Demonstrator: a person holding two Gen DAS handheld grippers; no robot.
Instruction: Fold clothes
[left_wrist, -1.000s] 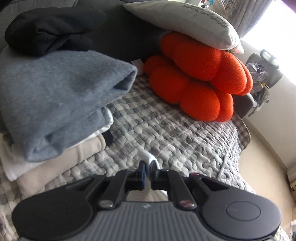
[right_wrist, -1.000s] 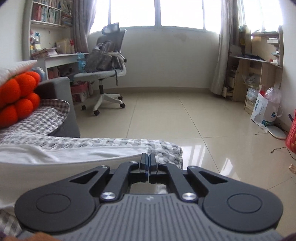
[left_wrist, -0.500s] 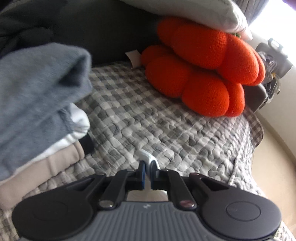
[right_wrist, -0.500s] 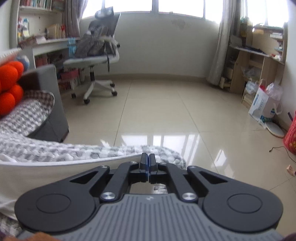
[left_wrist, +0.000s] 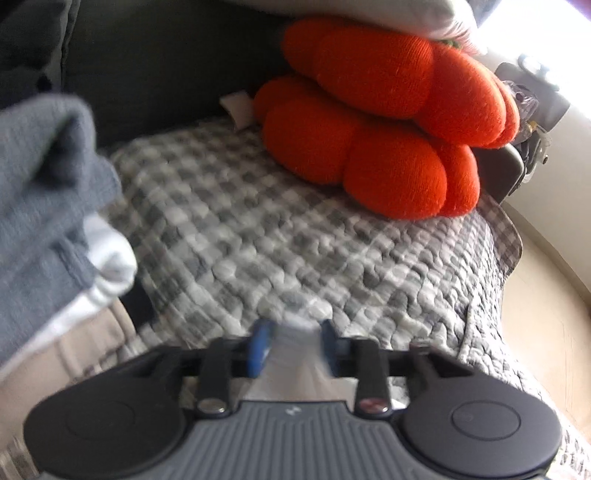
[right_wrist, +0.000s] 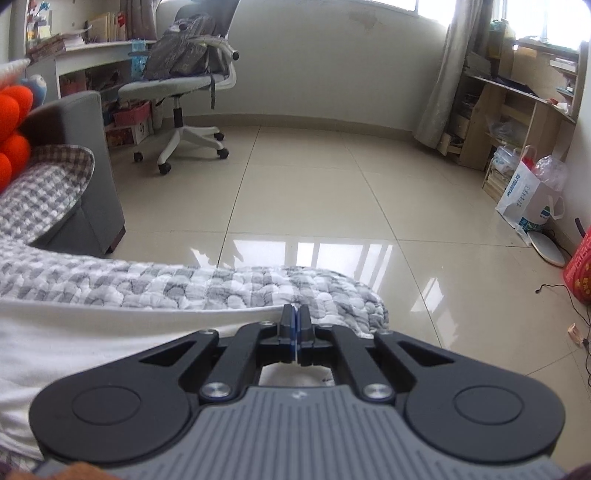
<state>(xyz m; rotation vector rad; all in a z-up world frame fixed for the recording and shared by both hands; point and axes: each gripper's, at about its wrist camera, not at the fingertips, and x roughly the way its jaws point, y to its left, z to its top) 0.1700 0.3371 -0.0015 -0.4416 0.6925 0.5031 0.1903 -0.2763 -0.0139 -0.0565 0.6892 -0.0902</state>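
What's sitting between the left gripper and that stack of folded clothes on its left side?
Nothing visible. The left gripper, jaws parted around white cloth, has only bare checkered quilt between it and the folded stack.

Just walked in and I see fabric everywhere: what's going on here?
A person with a gripper in each hand is folding a white garment on a grey-and-white checked quilted cover. The right gripper is shut on the garment's edge. The left gripper is open, with white cloth between its blue pads. A stack of folded clothes sits to the left, an orange plush cushion behind.
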